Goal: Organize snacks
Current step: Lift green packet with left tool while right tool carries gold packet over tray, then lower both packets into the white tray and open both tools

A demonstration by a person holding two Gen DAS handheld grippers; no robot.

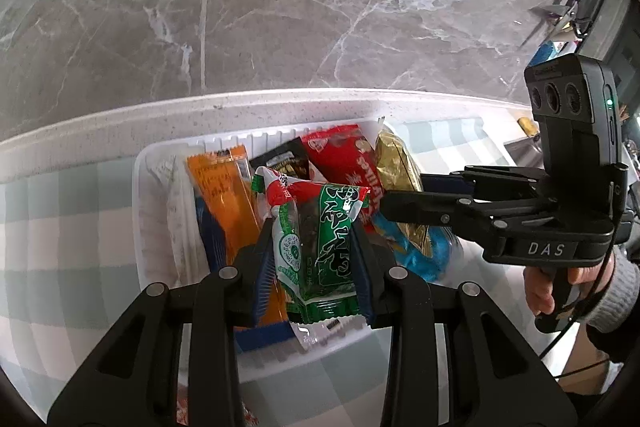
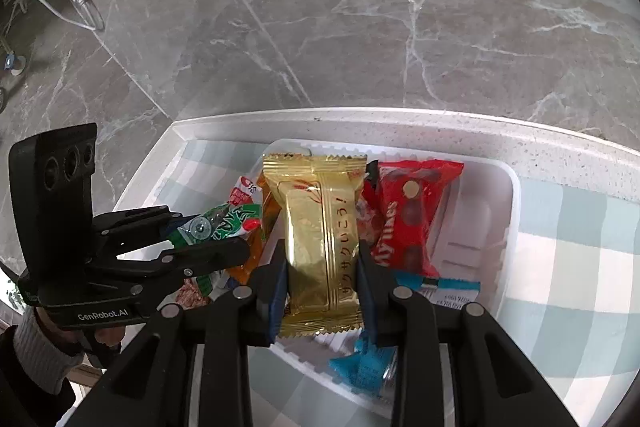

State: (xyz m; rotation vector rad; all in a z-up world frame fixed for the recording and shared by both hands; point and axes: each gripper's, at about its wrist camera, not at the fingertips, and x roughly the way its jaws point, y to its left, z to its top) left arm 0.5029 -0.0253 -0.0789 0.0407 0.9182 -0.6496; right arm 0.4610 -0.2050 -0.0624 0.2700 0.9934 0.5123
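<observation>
My left gripper is shut on a green, white and red snack packet, held upright over a white tray. My right gripper is shut on a gold wafer packet above the same tray. In the tray lie an orange packet, a black packet, a red packet and a blue packet. The left wrist view shows the right gripper reaching in from the right with the gold packet. In the right wrist view the left gripper comes in from the left with the green packet.
The tray stands on a pale green and white checked cloth near the white counter edge. Beyond it lies a grey marble floor. A sleeved hand holds the right gripper's handle. Cables lie on the floor at far left.
</observation>
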